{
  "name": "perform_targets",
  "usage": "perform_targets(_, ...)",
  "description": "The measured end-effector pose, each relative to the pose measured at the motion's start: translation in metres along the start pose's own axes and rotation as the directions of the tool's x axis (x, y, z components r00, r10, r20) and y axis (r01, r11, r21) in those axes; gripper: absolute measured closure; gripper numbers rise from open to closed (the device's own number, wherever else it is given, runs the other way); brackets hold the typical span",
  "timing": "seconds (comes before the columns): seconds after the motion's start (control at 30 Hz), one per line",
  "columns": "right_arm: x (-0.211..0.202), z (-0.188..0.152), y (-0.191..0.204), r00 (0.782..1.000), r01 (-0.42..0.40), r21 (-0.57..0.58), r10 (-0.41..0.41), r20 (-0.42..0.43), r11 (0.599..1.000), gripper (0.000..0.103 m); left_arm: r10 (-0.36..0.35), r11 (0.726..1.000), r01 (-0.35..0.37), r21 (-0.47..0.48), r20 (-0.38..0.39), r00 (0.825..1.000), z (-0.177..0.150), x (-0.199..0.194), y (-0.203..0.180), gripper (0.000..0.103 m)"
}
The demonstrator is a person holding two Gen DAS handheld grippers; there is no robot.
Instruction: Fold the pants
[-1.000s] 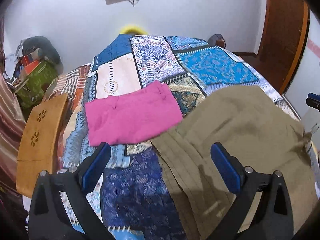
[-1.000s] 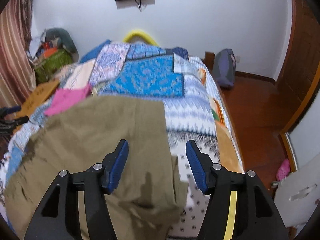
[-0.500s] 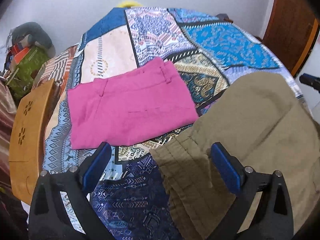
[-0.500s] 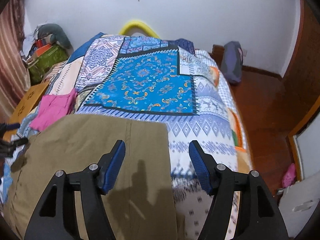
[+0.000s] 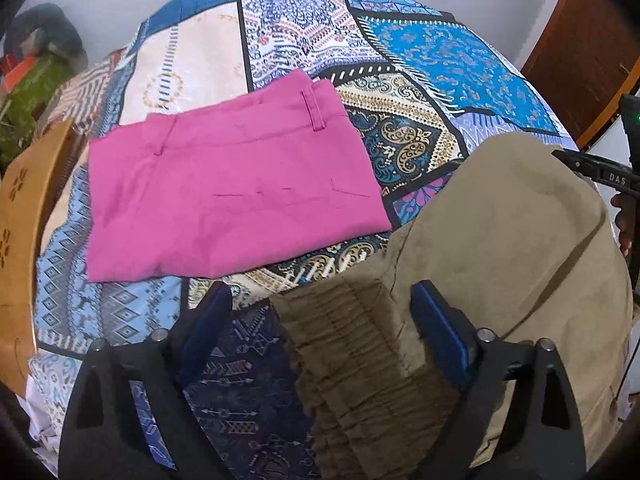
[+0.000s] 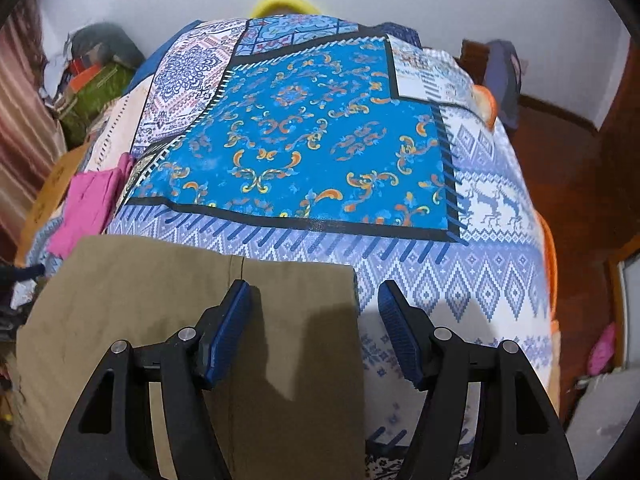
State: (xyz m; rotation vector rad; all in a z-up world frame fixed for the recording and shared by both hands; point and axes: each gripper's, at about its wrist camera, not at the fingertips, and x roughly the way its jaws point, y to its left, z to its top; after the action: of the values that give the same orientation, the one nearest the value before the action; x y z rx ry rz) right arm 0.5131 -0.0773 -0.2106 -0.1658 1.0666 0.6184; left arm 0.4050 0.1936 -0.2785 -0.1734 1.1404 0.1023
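Observation:
Olive-khaki pants (image 5: pixel 500 248) lie spread on a patchwork bedspread (image 5: pixel 440 56). Their gathered elastic waistband (image 5: pixel 352 344) is nearest in the left wrist view. My left gripper (image 5: pixel 320 320) is open and empty, its jaws straddling the waistband corner just above it. In the right wrist view the pants (image 6: pixel 120 304) show their far hem edge. My right gripper (image 6: pixel 316 316) is open and empty over the pants' right hem corner (image 6: pixel 344 280). The right gripper also shows at the edge of the left wrist view (image 5: pixel 600 172).
Folded pink pants (image 5: pixel 228 196) lie on the bed left of the khaki ones, also seen in the right wrist view (image 6: pixel 92 208). A wooden board (image 5: pixel 24 208) stands at the bed's left side. A wooden floor (image 6: pixel 580 184) and a bag (image 6: pixel 504 76) are to the right.
Both grippers have moved down and forward, closer to the bed. The left now sits over the waistband, the right over the hem corner. The pants lie flatter. Both stay open.

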Motion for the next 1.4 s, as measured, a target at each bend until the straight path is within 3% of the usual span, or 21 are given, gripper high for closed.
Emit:
perform_targets(0.07,0.0,-0.003,0.003,1.0,0.012,-0.011,-0.012,0.01,1.0,0.041,-0.06,0.997,0.058,-0.052,-0.023,0.998,0.001,0.005,0.006,0.021)
perform_targets(0.1,0.001,-0.002,0.003,1.0,0.011,-0.012,-0.011,0.01,1.0,0.045,-0.111,0.991,0.108,-0.084,-0.034,0.993,0.0,0.008,0.01,0.03)
perform_targets(0.17,0.003,0.0,0.004,1.0,0.014,-0.003,-0.014,0.008,1.0,0.052,-0.144,0.984,0.138,-0.114,-0.042,0.989,0.0,0.011,0.011,0.033)
perform_targets(0.33,0.007,0.006,0.015,0.994,0.106,-0.042,-0.106,0.001,0.994,0.088,-0.055,0.998,0.055,-0.029,-0.018,0.998,0.0,0.001,-0.005,0.043)
perform_targets(0.5,-0.002,0.005,0.019,0.991,0.135,-0.063,-0.134,0.026,0.989,0.097,0.052,0.997,-0.055,0.06,0.048,0.997,0.004,-0.014,-0.017,0.051)
perform_targets(0.63,-0.016,0.01,0.019,0.988,0.141,-0.048,-0.138,0.066,0.989,0.098,0.097,0.99,-0.106,0.097,0.094,0.991,0.008,-0.03,-0.022,0.054)
perform_targets(0.77,-0.043,0.017,0.016,0.986,0.117,-0.008,-0.115,0.125,0.993,0.098,0.089,0.992,-0.099,0.084,0.118,0.989,0.019,-0.046,-0.019,0.055)
perform_targets(1.07,-0.119,0.03,0.031,0.958,0.131,-0.013,-0.123,0.261,0.991,0.099,0.088,0.992,-0.106,0.074,0.22,0.971,0.03,-0.107,-0.03,0.056)
perform_targets(1.4,-0.201,-0.002,0.047,0.932,0.084,0.018,-0.085,0.352,0.996,0.099,0.054,0.992,-0.085,0.09,0.302,0.952,0.003,-0.179,-0.044,0.056)
